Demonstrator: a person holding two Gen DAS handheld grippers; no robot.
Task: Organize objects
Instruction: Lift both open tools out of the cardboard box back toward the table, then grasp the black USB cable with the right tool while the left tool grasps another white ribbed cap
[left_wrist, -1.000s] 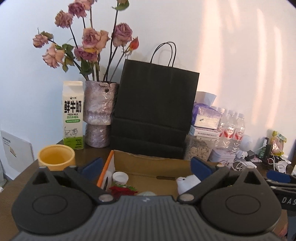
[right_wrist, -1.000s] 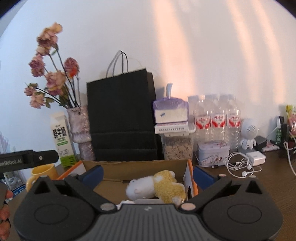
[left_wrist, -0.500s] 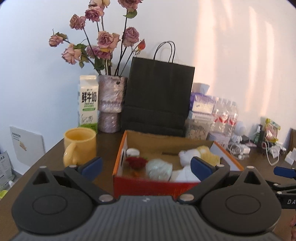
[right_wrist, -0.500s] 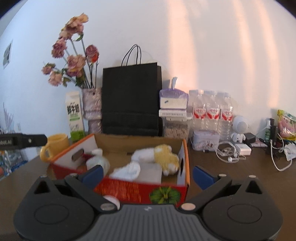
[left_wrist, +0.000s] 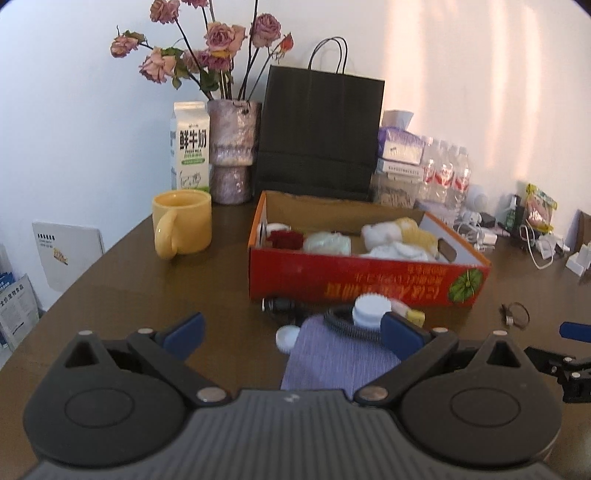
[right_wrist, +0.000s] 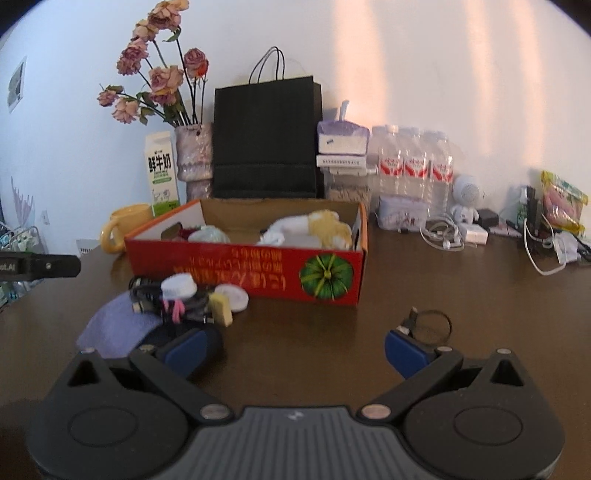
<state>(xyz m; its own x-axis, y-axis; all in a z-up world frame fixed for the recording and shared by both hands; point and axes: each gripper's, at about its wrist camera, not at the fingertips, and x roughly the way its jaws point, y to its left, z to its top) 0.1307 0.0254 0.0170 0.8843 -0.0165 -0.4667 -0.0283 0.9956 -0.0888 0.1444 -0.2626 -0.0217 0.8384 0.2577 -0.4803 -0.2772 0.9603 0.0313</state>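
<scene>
Just ahead of the left gripper (left_wrist: 291, 334), between its spread blue pads and partly under the right-hand one, lies a folded lilac cloth (left_wrist: 334, 356), with a coiled black cable (left_wrist: 345, 323), a small white-capped bottle (left_wrist: 371, 305) and a flat white round lid (left_wrist: 287, 336) crowding its far edge. That heap sits touching, or nearly touching, the near wall of a red cardboard box with an orange rim (left_wrist: 369, 280), which already holds soft white and yellow plush things.

By my judgement the cloth is light, limp and will drape, so a pinch on a bunched fold near its middle should serve better than an edge. The cable looks springy and may snag the bottle; the bottle seems light and stiff, with a ridged cap that offers grip.

From the right gripper (right_wrist: 295, 349), likewise wide open and holding nothing, the same heap lies ahead to the left, its left pad close over the cloth. A thin wire ring with a small clasp (right_wrist: 428, 325) lies just beyond its right pad, flat on the dark wooden table (right_wrist: 461, 295); it looks slight and hard to lift off the surface.
</scene>
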